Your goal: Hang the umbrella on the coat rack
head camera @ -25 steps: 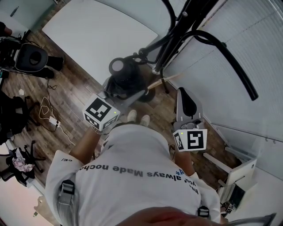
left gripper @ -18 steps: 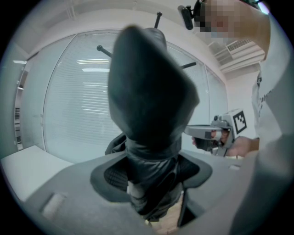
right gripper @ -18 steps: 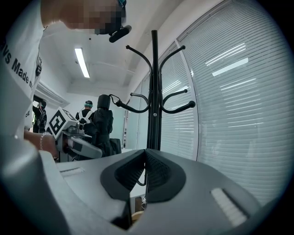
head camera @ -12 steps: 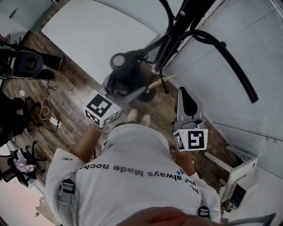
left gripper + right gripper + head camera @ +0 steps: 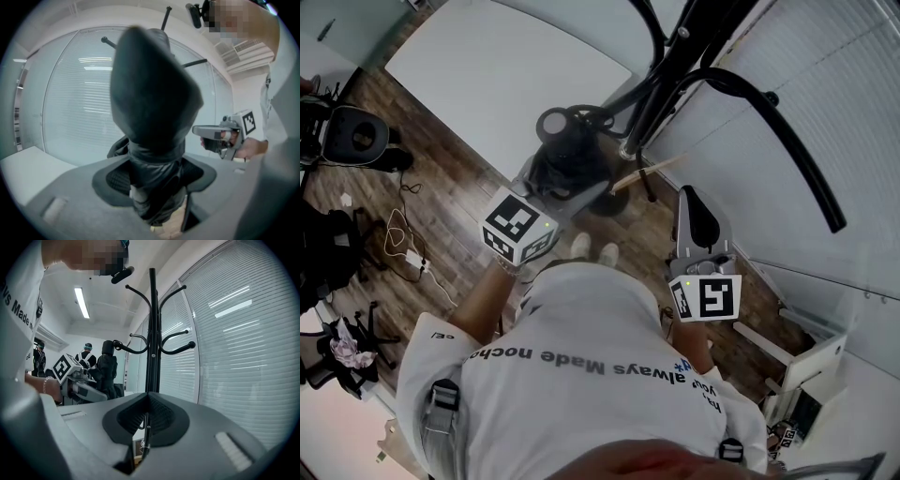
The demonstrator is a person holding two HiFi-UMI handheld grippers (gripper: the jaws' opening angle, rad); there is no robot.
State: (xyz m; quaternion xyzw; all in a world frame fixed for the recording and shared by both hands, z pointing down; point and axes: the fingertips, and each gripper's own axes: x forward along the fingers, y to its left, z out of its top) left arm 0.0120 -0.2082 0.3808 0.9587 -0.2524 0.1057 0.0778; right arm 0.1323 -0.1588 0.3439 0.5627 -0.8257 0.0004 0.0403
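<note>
A folded black umbrella (image 5: pixel 567 150) stands roughly upright between the jaws of my left gripper (image 5: pixel 558 183), which is shut on it. In the left gripper view the umbrella (image 5: pixel 150 93) fills the middle and rises out of the left gripper (image 5: pixel 150 173). The black coat rack (image 5: pixel 694 42) stands just beyond, its curved hooks spreading overhead. In the right gripper view the coat rack (image 5: pixel 152 333) is straight ahead, and the umbrella (image 5: pixel 108 369) is held up beside a left-hand hook. I cannot tell if they touch. My right gripper (image 5: pixel 692 202) is shut and holds nothing.
A glass wall with blinds (image 5: pixel 825 94) runs behind the rack. A white table (image 5: pixel 506 66) lies at the far left, with a black chair (image 5: pixel 356 131) and loose cables (image 5: pixel 403 244) on the wooden floor. People (image 5: pixel 86 355) stand in the background.
</note>
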